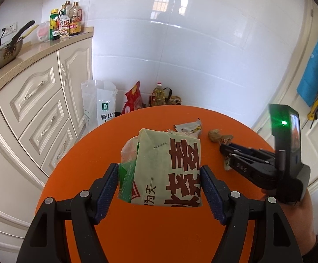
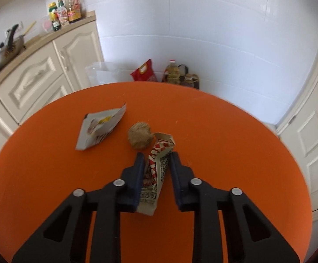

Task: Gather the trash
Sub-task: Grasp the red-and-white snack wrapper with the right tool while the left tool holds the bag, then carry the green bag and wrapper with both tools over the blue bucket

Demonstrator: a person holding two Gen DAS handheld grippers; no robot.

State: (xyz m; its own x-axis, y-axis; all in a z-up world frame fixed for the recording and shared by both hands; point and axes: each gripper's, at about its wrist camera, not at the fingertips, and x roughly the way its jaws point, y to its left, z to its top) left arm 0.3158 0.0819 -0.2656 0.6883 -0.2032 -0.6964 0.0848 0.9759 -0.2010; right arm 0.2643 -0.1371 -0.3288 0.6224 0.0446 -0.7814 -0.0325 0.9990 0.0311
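- Left wrist view: the left gripper [image 1: 159, 186] has its two fingers on either side of a pale green paper bag [image 1: 172, 171] printed with large red-brown characters; both pads touch the bag's edges, so it is clamped on the bag.
- A clear plastic bag [image 1: 128, 153] with green print sticks out of the paper bag's left side.
- The bag sits over a round orange table [image 1: 159, 230]. Farther back on the table lie a torn silver wrapper [image 1: 188, 128] and a brown crumpled ball [image 1: 213, 134].
- The right gripper [image 1: 226, 151] enters from the right, low over the table near the ball.
- Right wrist view: the right gripper [image 2: 156, 168] straddles a red-and-white checked wrapper [image 2: 156, 171] lying on the orange table [image 2: 235, 142]. The left pad touches it; a gap shows at the right pad, so the fingers are apart.
- The brown crumpled ball [image 2: 140, 138] lies just beyond the wrapper's far end, the silver wrapper [image 2: 99, 131] to its left.
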